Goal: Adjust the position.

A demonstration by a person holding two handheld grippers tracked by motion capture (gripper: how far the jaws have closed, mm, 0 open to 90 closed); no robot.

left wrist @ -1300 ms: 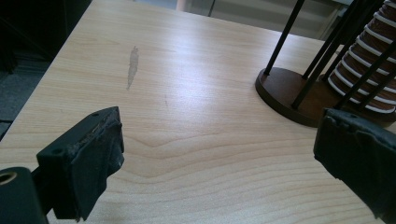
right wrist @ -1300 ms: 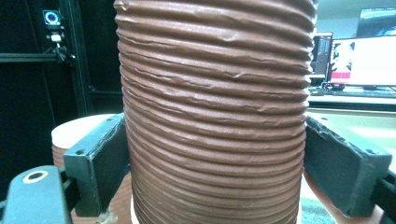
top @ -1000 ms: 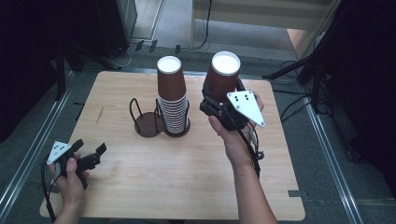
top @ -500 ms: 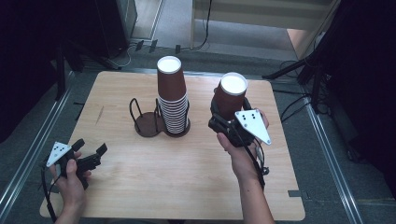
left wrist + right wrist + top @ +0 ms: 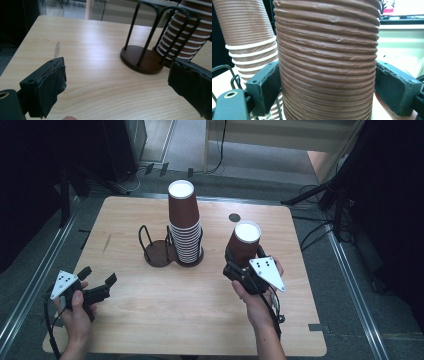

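My right gripper point(image 5: 240, 269) is shut on a brown ribbed paper cup point(image 5: 244, 242) held upside down, its white base facing up, over the table's right half. In the right gripper view both jaws press the cup's point(image 5: 327, 57) sides. A tall stack of the same cups point(image 5: 184, 227) stands in the right ring of a dark wire holder point(image 5: 156, 251) at the table's middle; the left ring is bare. Near the front left corner my left gripper point(image 5: 98, 274) is open with nothing between its jaws. It faces the holder's base point(image 5: 142, 58) and the stack point(image 5: 185, 32).
The wooden table point(image 5: 190, 320) has a small dark round mark point(image 5: 234, 217) behind the held cup and a pale streak point(image 5: 106, 243) at its left. Metal floor rails point(image 5: 350, 285) run along both sides. Black stand legs point(image 5: 330, 195) reach in at the back right.
My right gripper has carried the cup down and toward the front, away from the stack's height to just above the table. The left gripper has stayed still and open.
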